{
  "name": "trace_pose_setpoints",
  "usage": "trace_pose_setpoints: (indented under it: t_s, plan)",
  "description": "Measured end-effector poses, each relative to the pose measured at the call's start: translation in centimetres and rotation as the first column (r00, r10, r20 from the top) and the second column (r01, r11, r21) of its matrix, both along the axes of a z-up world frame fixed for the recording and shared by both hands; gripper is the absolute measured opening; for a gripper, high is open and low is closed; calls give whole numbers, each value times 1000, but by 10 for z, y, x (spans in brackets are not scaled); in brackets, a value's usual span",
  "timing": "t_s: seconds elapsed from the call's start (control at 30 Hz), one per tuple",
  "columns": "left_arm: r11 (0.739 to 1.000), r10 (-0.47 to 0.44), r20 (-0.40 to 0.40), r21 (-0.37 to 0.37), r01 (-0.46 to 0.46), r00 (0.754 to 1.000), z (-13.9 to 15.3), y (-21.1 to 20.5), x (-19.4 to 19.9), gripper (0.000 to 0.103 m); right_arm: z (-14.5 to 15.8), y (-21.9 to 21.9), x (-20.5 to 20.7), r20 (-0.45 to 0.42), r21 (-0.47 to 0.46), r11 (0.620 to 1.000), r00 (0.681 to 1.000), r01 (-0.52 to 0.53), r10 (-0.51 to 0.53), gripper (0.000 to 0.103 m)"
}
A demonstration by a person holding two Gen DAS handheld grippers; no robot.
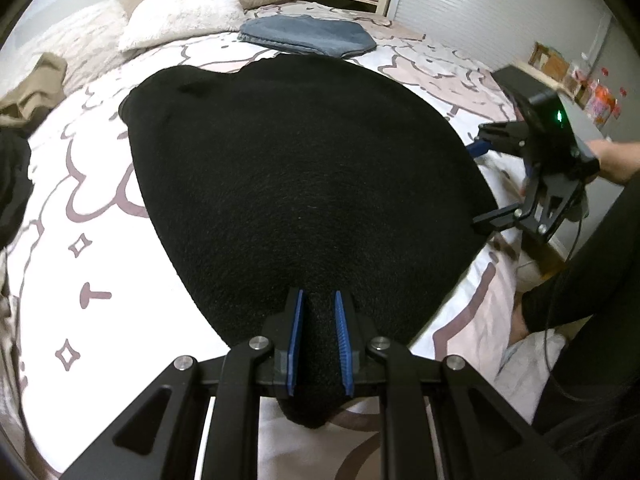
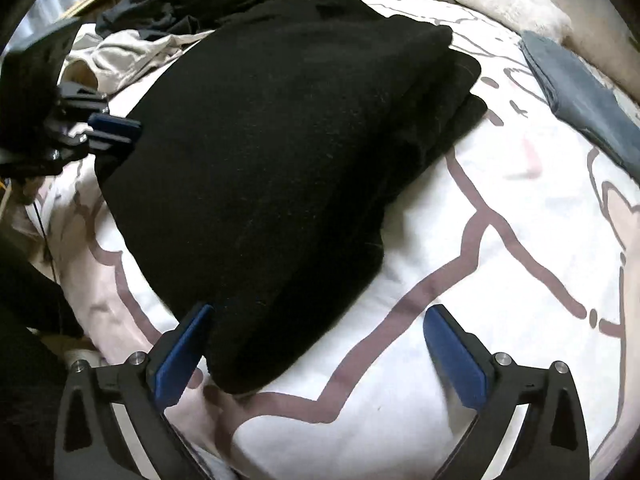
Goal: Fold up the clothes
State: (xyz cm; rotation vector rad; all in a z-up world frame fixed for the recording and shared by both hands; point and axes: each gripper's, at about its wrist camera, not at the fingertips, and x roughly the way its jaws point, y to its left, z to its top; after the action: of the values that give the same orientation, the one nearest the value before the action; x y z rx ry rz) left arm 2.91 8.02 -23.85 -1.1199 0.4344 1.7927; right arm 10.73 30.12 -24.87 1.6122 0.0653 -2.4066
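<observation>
While folded double, black garment (image 2: 280,128) lies flat, thick.

A sweater (image 1: 304,176) lies on the bed (image 1: 80,264), folded jeans (image 1: 308,36) behind it.

Two grippers: a left gripper (image 1: 319,300) and a right gripper (image 2: 320,320). One big black cloth (image 1: 296,184) on one bed (image 1: 80,272). One folded blue cloth (image 1: 308,34). Two white pillows (image 1: 184,14). One messy pile of clothes (image 2: 168,4).
</observation>
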Motion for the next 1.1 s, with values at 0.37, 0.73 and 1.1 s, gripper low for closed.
trace_pose_setpoints:
  t_s: [0.37, 0.73, 1.1]
  plan:
    - [954, -281, -241, -172, 244, 929, 0, 27, 66, 90, -2, 8, 5, -50, -31, 999, 999, 20, -22, 103]
    - [828, -545, -641, -514, 224, 541, -38, 3, 117, 89, 0, 10, 9, -56, -19, 1000, 998, 19, -20, 103]
    - [779, -621, -741, -618, 102, 254, -74, 21, 106, 89, 10, -9, 13, -144, 128, 990, 986, -62, 80, 103]
